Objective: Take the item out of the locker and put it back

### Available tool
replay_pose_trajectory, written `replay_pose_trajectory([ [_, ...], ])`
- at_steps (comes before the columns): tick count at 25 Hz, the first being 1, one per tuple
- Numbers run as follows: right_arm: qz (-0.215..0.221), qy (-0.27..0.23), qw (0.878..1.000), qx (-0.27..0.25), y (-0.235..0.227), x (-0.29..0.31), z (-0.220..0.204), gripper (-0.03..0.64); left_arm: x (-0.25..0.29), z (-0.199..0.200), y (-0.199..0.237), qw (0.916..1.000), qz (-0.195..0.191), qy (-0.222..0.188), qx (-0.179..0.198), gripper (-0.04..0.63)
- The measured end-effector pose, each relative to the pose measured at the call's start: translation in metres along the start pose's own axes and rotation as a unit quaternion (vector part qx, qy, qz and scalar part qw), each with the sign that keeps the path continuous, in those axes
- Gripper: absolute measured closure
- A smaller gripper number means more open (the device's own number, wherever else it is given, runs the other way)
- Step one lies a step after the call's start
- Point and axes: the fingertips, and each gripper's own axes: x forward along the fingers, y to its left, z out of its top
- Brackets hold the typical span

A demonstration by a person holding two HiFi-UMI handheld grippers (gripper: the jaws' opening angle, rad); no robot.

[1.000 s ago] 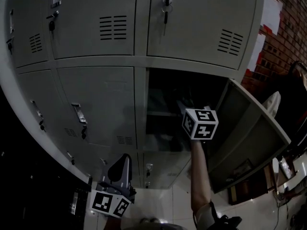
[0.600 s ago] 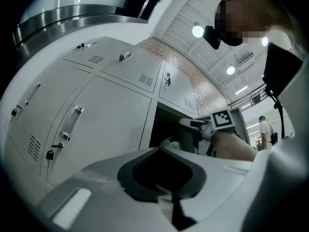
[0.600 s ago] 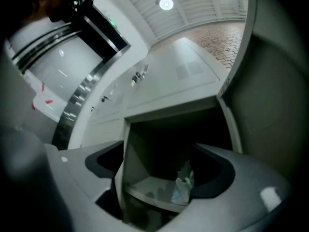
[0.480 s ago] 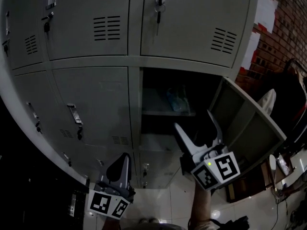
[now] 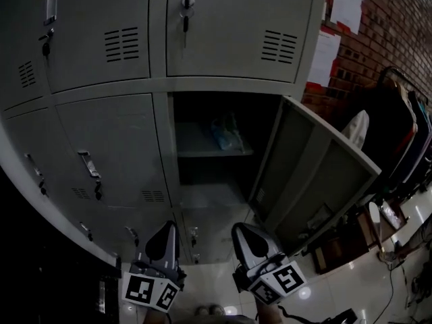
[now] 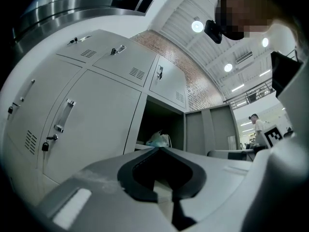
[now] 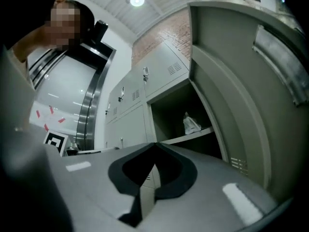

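The open locker compartment point(image 5: 209, 147) holds a pale crumpled bag point(image 5: 226, 135) on its shelf point(image 5: 196, 151). The bag also shows in the left gripper view point(image 6: 159, 139) and in the right gripper view point(image 7: 191, 124). Both grippers hang low in front of the lockers, well below the bag and apart from it. My left gripper point(image 5: 165, 225) is shut and empty, its jaws meeting at a point point(image 6: 157, 149). My right gripper point(image 5: 241, 228) sits just to its right, also shut with nothing held point(image 7: 154, 144).
The compartment's door point(image 5: 317, 174) swings wide open to the right. Shut locker doors point(image 5: 115, 154) with handles and keys fill the left and top. A brick wall with papers point(image 5: 337, 19), hanging clothes point(image 5: 398, 133) and floor clutter point(image 5: 378, 228) lie to the right.
My right gripper came out of the locker, dropped down beside the left one and its jaws went from open to shut. The bag stayed on the shelf. The left gripper barely moved.
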Motion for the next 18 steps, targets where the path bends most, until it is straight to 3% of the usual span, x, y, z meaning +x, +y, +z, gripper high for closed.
replay_pose_trajectory([
  [10, 0.011, -0.028, 1.0, 0.01, 0.013, -0.017, 0.019, 0.615, -0.012, 0.005, -0.021, 0.9999, -0.014, -0.003, -0.001, 0.591],
  [18, 0.013, -0.001, 1.0, -0.014, 0.018, -0.05, 0.015, 0.615, -0.024, 0.001, -0.049, 0.9995, -0.027, -0.006, -0.012, 0.591],
])
